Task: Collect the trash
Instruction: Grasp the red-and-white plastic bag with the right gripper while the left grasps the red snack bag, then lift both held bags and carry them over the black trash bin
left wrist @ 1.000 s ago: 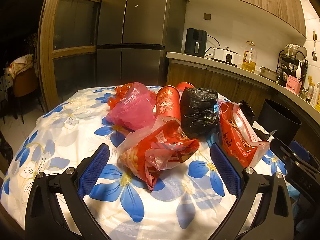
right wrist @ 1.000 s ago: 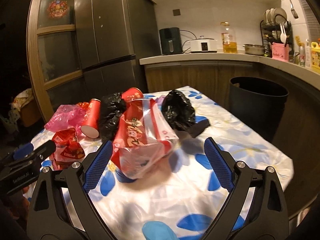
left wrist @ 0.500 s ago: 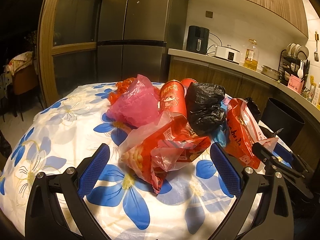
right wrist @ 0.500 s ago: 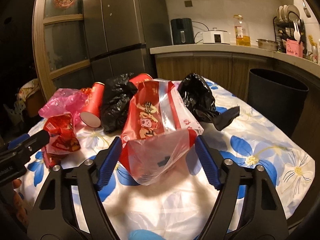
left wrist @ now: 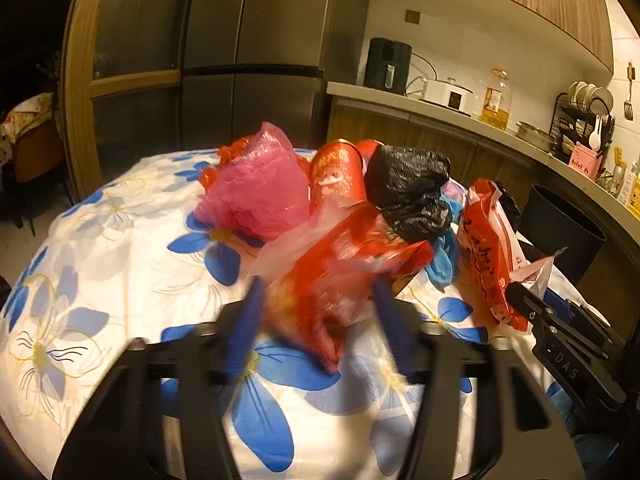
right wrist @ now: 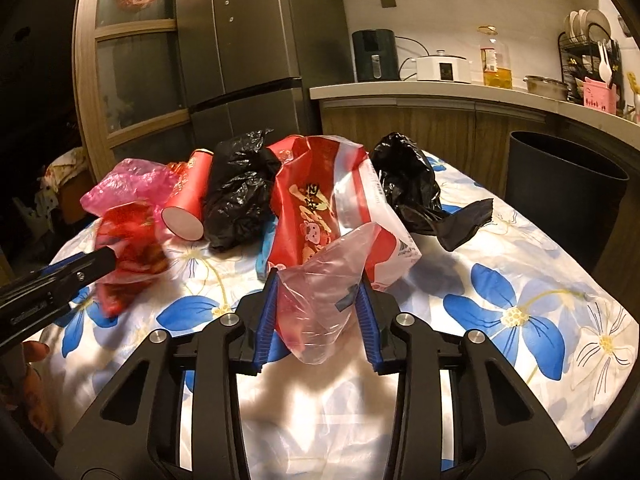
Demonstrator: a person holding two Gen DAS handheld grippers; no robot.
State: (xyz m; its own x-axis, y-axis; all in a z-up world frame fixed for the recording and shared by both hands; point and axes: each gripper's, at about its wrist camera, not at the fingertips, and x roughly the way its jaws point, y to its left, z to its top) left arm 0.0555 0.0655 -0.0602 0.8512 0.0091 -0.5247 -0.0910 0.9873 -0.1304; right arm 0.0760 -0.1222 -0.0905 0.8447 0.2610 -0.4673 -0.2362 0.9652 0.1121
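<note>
right gripper (right wrist: 318, 314) is closing w/ the clear tail of the big red-and-clear snack bag (right wrist: 320, 208) between its blue pads, which already touch the film. left gripper (left wrist: 316, 320) is closing too, blurred, around the red crinkly wrapper (left wrist: 340, 264); pads look to be on its sides. both bags lie at the near edge of the pile on the floral tablecloth (right wrist: 520, 312).

handling, my guess: both are thin film, v. light, soft, slippery; they'll crumple and could slide out of a shallow pinch. best to take a bunched fold or the sealed edge, not one loose layer. if snacks are left inside the wrapper it may sag or spill.

count, near to far:
- snack bags/wrappers: 2, one per gripper
- blue crumpled bit (left wrist: 442, 260): 1, under the pile
- black plastic bags: 2, one mid-pile (right wrist: 240, 200), one to its right (right wrist: 412, 188)
- pink plastic bag (left wrist: 256, 188): 1
- red paper cups (left wrist: 340, 172): 2 lying down, second mostly hidden
- dark bin (right wrist: 560, 200): 1, beyond the table's right side, looks the likely drop spot.
</note>
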